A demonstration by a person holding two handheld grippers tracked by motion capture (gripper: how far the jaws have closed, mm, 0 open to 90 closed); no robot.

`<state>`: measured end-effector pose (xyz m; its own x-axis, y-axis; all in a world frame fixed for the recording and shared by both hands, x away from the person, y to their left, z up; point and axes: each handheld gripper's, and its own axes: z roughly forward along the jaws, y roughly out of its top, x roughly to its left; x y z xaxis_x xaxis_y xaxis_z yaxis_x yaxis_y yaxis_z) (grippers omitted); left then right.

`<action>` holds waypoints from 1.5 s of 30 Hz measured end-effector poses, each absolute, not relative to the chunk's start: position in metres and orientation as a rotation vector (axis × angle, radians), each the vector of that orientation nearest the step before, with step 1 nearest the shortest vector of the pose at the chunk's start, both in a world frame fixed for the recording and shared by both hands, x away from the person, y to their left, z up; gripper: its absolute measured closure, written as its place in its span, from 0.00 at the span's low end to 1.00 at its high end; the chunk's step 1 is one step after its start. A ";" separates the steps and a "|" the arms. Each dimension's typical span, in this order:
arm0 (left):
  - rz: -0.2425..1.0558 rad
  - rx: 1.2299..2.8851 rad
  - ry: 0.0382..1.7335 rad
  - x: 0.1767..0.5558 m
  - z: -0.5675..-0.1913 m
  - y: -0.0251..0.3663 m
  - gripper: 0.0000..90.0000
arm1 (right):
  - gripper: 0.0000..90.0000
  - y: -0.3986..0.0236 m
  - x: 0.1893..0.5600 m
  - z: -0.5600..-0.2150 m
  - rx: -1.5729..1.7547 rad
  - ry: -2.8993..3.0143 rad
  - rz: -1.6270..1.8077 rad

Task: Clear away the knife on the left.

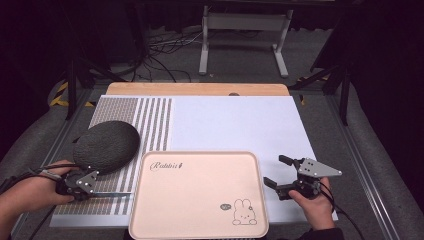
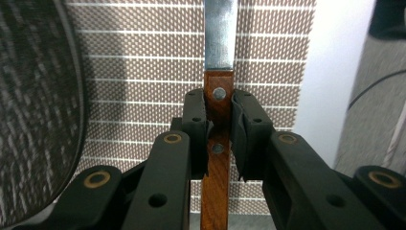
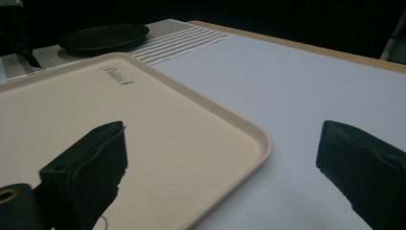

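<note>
Knife (image 2: pixel 219 72) clamped by its wooden handle in left gripper (image 1: pixel 75 184), jaws closed tight on it, at 8 o'clock on the table, blade lying flat on striped mat (image 1: pixel 150 120) and pointing toward cream tray (image 1: pixel 200 200) at 6 o'clock; likely light, stiff, sharp along the edge, best held at the riveted handle as now. Right gripper (image 1: pixel 280 177) at 4 o'clock, jaws wide apart, empty. Dark melon (image 1: pixel 106 146) at 9 o'clock; white sheet (image 1: pixel 240 125) over wooden table (image 1: pixel 200 89), dim room, grey floor, cables beyond
</note>
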<state>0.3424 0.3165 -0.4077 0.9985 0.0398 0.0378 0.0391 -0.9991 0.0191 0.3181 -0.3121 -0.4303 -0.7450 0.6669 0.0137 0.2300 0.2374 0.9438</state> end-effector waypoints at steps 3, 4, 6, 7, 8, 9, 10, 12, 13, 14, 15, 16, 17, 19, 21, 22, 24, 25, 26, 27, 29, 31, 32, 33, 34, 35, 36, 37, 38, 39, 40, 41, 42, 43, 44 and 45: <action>0.067 3.075 0.084 0.343 -0.398 0.317 0.86 | 0.05 -0.314 0.318 -0.429 0.833 2.112 1.519; 0.075 3.068 0.091 0.343 -0.395 0.317 0.86 | 0.05 -0.314 0.318 -0.429 0.833 2.113 1.518; 0.063 3.040 0.127 0.343 -0.389 0.318 0.86 | 0.05 -0.314 0.318 -0.429 0.832 2.115 1.517; 0.056 3.027 0.154 0.344 -0.387 0.318 0.86 | 0.05 -0.314 0.318 -0.429 0.833 2.114 1.518; 0.048 3.006 0.183 0.344 -0.385 0.318 0.86 | 0.05 -0.314 0.318 -0.429 0.833 2.114 1.518; 0.037 2.988 0.211 0.343 -0.382 0.318 0.86 | 0.05 -0.314 0.318 -0.429 0.832 2.114 1.518; 0.023 2.973 0.238 0.343 -0.381 0.318 0.86 | 0.05 -0.314 0.318 -0.429 0.831 2.115 1.518; -0.014 2.923 0.321 0.342 -0.375 0.318 0.86 | 0.05 -0.314 0.318 -0.429 0.832 2.112 1.518; -0.038 2.906 0.357 0.342 -0.373 0.318 0.86 | 0.05 -0.315 0.317 -0.429 0.835 2.111 1.514; -0.038 2.906 0.357 0.342 -0.373 0.318 0.86 | 0.05 -0.315 0.317 -0.429 0.835 2.111 1.514; -0.074 2.871 0.392 0.342 -0.370 0.319 0.86 | 0.05 -0.315 0.317 -0.429 0.834 2.110 1.512; -0.091 2.853 0.413 0.342 -0.369 0.320 0.86 | 0.06 -0.314 0.317 -0.429 0.831 2.112 1.512; -0.103 2.840 0.421 0.342 -0.367 0.320 0.86 | 0.06 -0.314 0.317 -0.429 0.831 2.113 1.512; -0.117 2.822 0.438 0.341 -0.364 0.320 0.86 | 0.06 -0.314 0.317 -0.429 0.832 2.115 1.509; -0.128 2.801 0.464 0.341 -0.363 0.318 0.86 | 0.06 -0.314 0.317 -0.429 0.833 2.115 1.507; -0.135 2.792 0.497 0.341 -0.362 0.318 0.86 | 0.06 -0.314 0.317 -0.429 0.837 2.112 1.506; -0.176 2.773 0.557 0.342 -0.362 0.316 0.86 | 0.05 -0.314 0.317 -0.430 0.839 2.113 1.506; -0.200 2.761 0.581 0.342 -0.362 0.316 0.86 | 0.05 -0.314 0.317 -0.430 0.840 2.113 1.505; -0.213 2.756 0.591 0.342 -0.362 0.315 0.86 | 0.05 -0.314 0.317 -0.430 0.839 2.113 1.505; -0.213 2.756 0.591 0.342 -0.362 0.315 0.86 | 0.05 -0.314 0.317 -0.430 0.839 2.113 1.505; -0.239 2.730 0.646 0.342 -0.360 0.312 0.86 | 0.05 -0.314 0.317 -0.429 0.837 2.115 1.505; -0.222 2.707 0.690 0.341 -0.355 0.311 0.86 | 0.05 -0.314 0.317 -0.429 0.839 2.113 1.507; -0.232 2.687 0.707 0.340 -0.353 0.310 0.86 | 0.05 -0.314 0.317 -0.430 0.839 2.113 1.505; -0.222 2.677 0.727 0.338 -0.350 0.309 0.86 | 0.05 -0.314 0.317 -0.430 0.839 2.112 1.502; -0.220 2.667 0.749 0.337 -0.348 0.307 0.86 | 0.05 -0.315 0.317 -0.430 0.840 2.112 1.502; -0.218 2.668 0.756 0.337 -0.347 0.306 0.86 | 0.05 -0.315 0.317 -0.429 0.840 2.112 1.503; -0.207 2.664 0.783 0.336 -0.346 0.304 0.86 | 0.05 -0.315 0.317 -0.429 0.840 2.112 1.503; -0.214 2.659 0.815 0.336 -0.346 0.303 0.86 | 0.05 -0.315 0.317 -0.429 0.839 2.111 1.502; -0.209 2.659 0.829 0.336 -0.345 0.301 0.86 | 0.05 -0.315 0.317 -0.429 0.838 2.112 1.502; -0.207 2.650 0.857 0.336 -0.345 0.300 0.86 | 0.05 -0.314 0.317 -0.429 0.838 2.114 1.502; -0.223 2.650 0.879 0.336 -0.345 0.298 0.86 | 0.05 -0.314 0.317 -0.430 0.837 2.114 1.502; -0.226 2.638 0.904 0.335 -0.344 0.296 0.86 | 0.05 -0.314 0.317 -0.430 0.837 2.113 1.502; -0.234 2.614 0.932 0.335 -0.343 0.295 0.86 | 0.05 -0.315 0.317 -0.430 0.837 2.114 1.501; -0.237 2.609 0.932 0.334 -0.342 0.293 0.86 | 0.05 -0.315 0.317 -0.430 0.837 2.114 1.500; -0.251 2.589 0.946 0.333 -0.341 0.291 0.86 | 0.05 -0.315 0.317 -0.430 0.839 2.114 1.500; -0.265 2.578 0.959 0.333 -0.340 0.289 0.86 | 0.05 -0.315 0.317 -0.430 0.840 2.115 1.499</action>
